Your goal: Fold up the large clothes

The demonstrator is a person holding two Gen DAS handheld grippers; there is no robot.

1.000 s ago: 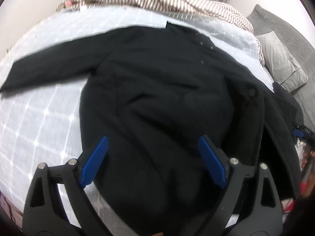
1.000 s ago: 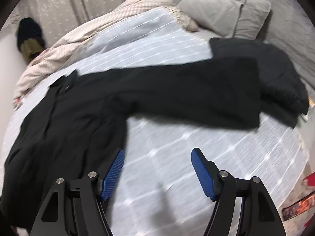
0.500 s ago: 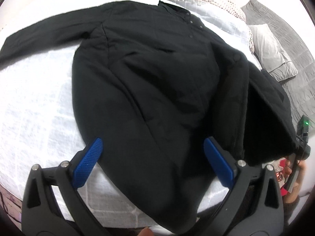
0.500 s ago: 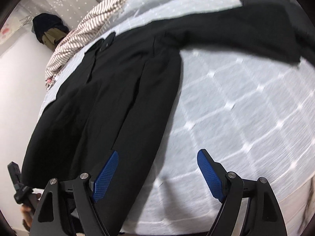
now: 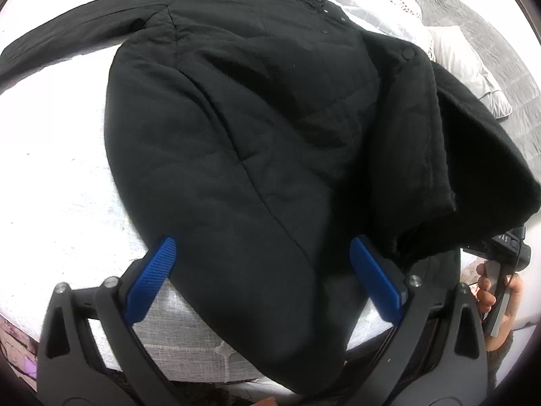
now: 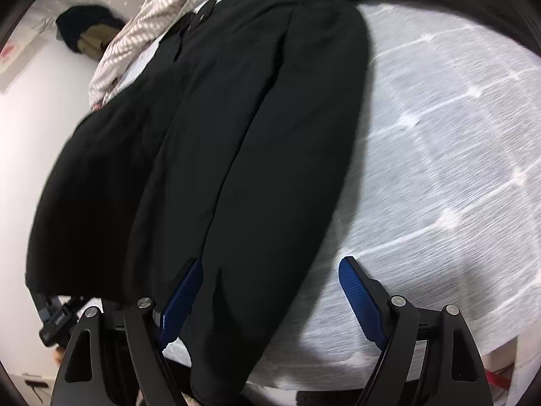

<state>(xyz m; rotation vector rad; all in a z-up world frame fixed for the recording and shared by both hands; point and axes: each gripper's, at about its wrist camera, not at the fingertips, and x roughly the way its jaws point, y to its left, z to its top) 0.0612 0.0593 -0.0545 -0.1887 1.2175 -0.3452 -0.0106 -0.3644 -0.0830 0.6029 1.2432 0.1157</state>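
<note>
A large black coat [image 5: 270, 128] lies spread on the white quilted bed [image 5: 50, 155], collar far, hem hanging over the near edge. Its left sleeve [image 5: 67, 30] stretches out to the left. My left gripper [image 5: 267, 280] is open, its blue pads on either side of the lower hem, just above the cloth. In the right wrist view the coat [image 6: 253, 135] fills the left half. My right gripper [image 6: 270, 301] is open over the coat's lower right hem corner, with the bed [image 6: 439, 169] to its right. The right gripper also shows in the left wrist view [image 5: 503, 264], held in a hand.
A striped blanket [image 6: 152, 23] is bunched at the far end of the bed. Grey pillows [image 5: 473, 50] lie at the far right. A dark bundle [image 6: 88, 30] sits against the wall. The bed's near edge runs just under both grippers.
Both grippers have come down and closer to the coat's hem at the bed's near edge. Both stay open.
</note>
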